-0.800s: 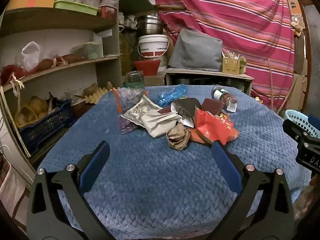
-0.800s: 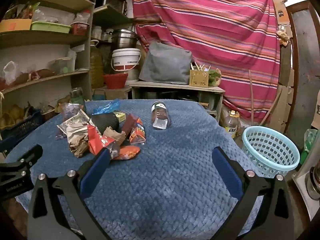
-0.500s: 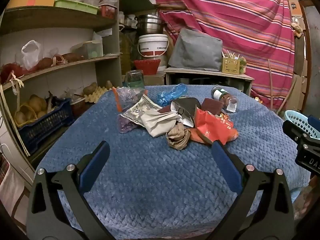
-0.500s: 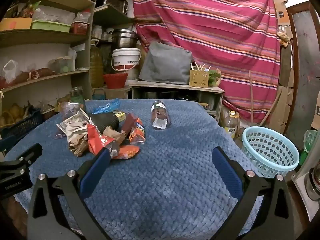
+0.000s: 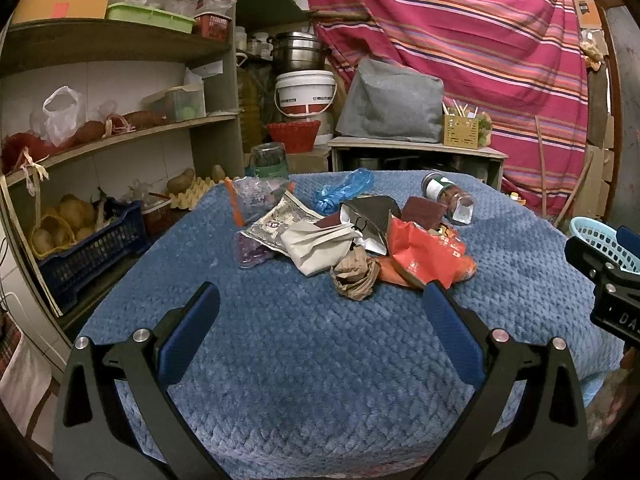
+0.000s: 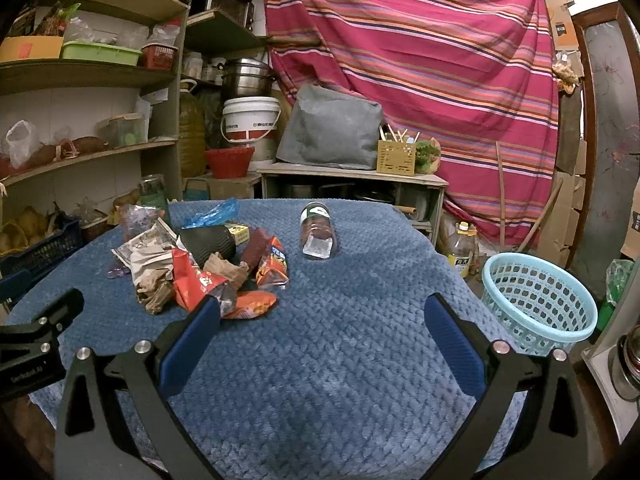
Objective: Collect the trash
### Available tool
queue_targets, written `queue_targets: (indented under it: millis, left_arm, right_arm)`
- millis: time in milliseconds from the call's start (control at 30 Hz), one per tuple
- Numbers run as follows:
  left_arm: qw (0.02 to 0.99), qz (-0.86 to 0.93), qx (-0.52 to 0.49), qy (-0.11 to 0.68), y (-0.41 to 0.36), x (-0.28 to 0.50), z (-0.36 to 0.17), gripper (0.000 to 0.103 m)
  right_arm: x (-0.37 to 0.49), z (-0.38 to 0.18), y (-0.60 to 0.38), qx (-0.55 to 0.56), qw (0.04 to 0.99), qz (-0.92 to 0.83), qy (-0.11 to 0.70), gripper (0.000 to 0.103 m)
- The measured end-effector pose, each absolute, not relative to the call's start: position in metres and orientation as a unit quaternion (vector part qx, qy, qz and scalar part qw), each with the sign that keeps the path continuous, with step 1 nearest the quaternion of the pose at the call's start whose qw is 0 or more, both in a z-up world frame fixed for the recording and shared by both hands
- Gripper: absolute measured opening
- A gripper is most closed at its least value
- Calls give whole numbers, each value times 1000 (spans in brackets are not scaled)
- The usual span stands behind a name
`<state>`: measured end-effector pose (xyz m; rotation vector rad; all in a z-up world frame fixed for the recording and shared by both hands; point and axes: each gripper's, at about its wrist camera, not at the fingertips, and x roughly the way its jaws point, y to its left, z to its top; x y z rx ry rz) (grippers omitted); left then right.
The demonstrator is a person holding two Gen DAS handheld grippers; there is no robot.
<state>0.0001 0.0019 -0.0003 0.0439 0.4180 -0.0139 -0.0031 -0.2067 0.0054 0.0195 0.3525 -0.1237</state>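
A heap of trash lies on the blue quilted table (image 5: 312,380) (image 6: 340,380): a red snack bag (image 5: 424,252) (image 6: 196,280), crumpled brown paper (image 5: 356,276) (image 6: 156,296), a white wrapper (image 5: 320,244), a black pouch (image 5: 372,220) (image 6: 210,242), a blue plastic bag (image 5: 344,190) (image 6: 212,214). A plastic jar (image 5: 450,202) (image 6: 318,232) lies on its side beyond the heap. My left gripper (image 5: 320,320) stands open short of the heap, nothing between its fingers. My right gripper (image 6: 320,324) is open too, over bare cloth right of the heap. A light blue basket (image 6: 538,298) (image 5: 604,240) sits past the table's right edge.
Wooden shelves (image 5: 120,136) with crates, bags and potatoes run along the left. A low cabinet (image 6: 352,188) with a grey bag stands behind the table, in front of a striped curtain (image 6: 420,60). An oil bottle (image 6: 460,250) stands on the floor near the basket.
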Motion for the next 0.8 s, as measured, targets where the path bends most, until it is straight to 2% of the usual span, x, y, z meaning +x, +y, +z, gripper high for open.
queue_targets:
  millis: [800]
  left_arm:
    - [978, -6, 22, 207, 3, 0, 0, 98]
  right_arm:
    - [-4, 5, -207, 6, 982, -64, 176, 99]
